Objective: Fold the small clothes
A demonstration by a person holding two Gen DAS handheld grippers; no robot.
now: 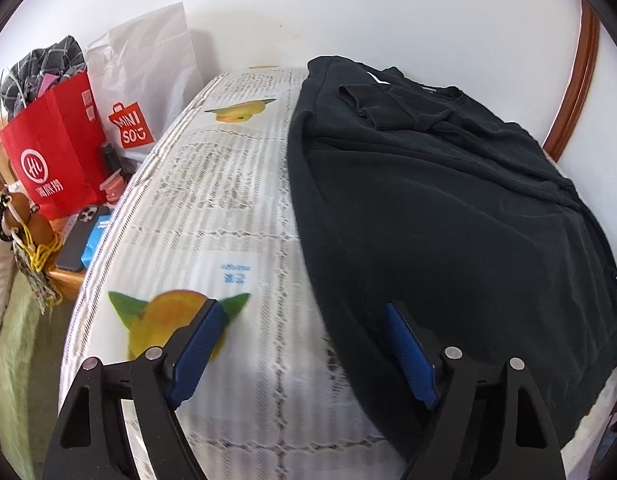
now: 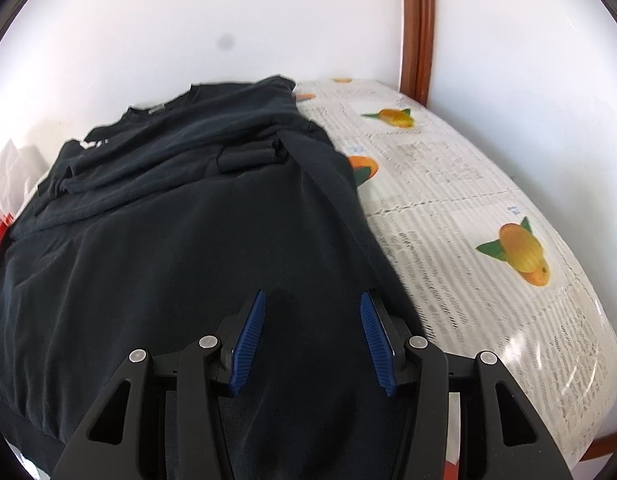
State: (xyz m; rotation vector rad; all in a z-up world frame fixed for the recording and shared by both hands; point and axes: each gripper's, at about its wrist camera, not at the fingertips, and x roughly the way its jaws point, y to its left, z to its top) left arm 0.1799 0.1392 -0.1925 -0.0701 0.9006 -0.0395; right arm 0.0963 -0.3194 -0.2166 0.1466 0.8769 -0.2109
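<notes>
Two grippers are seen low over a bench covered with a white cloth printed with text and orange fruit. The left gripper [image 1: 304, 344] is held with its jaws spread wide and nothing between them; its left finger [image 1: 198, 348] hangs over a printed fruit on the bare cloth [image 1: 236, 200], while its right finger lies at the near left edge of the black sweatshirt [image 1: 448, 220]. Whether that finger touches the fabric cannot be told. The right gripper [image 2: 313, 340] is held over the near part of the black sweatshirt [image 2: 168, 260], its jaws open at a middling width and empty, with dark fabric filling the gap between the blue pads [image 2: 250, 344].

The sweatshirt is spread flat along the bench, its hem toward the grippers and its collar at the far end by the white wall [image 2: 188, 20]. Both sleeves are folded in across the chest, one ribbed cuff [image 2: 248, 158] lying on top. In the right wrist view its right edge runs as a long diagonal, and beyond it a broad strip of bare cloth [image 2: 468, 220] reaches the bench's rounded edge.

Left of the bench, a phone [image 1: 78, 240] is seen on a lower wooden surface, and farther back a red paper bag [image 1: 56, 152] and a white Miniso bag [image 1: 144, 76]. A wooden door frame [image 2: 418, 28] stands at the far right corner.
</notes>
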